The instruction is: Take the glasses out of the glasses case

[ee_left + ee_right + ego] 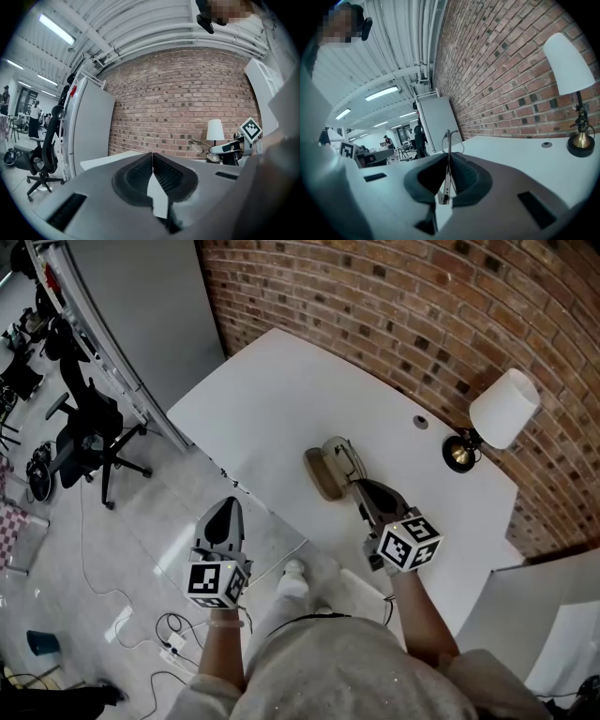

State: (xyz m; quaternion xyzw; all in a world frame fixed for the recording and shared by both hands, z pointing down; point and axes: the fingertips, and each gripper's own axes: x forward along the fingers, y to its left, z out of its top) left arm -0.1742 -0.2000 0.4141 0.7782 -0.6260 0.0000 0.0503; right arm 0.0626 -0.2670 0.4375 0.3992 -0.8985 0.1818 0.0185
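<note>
Closest to the lens, the right gripper (449, 158) is seen clenched on a thin metal temple arm of the glasses (446, 180), whose lens ring juts past the gripper's tips. At the centre of the head view, the open tan glasses case (323, 474) is found on the white desk (309, 381), just beyond that gripper. The left gripper (225, 514) is held at lower left over the floor, pressed together with nothing between its jaws.

The left gripper (225, 510) is held out ahead of the body on a bare forearm (222, 645), its jaws pressed together with nothing between them. The right gripper (362, 491) reaches further forward and angles inward, jaws clamped edge-on on the thin temple of the glasses (447, 174).
</note>
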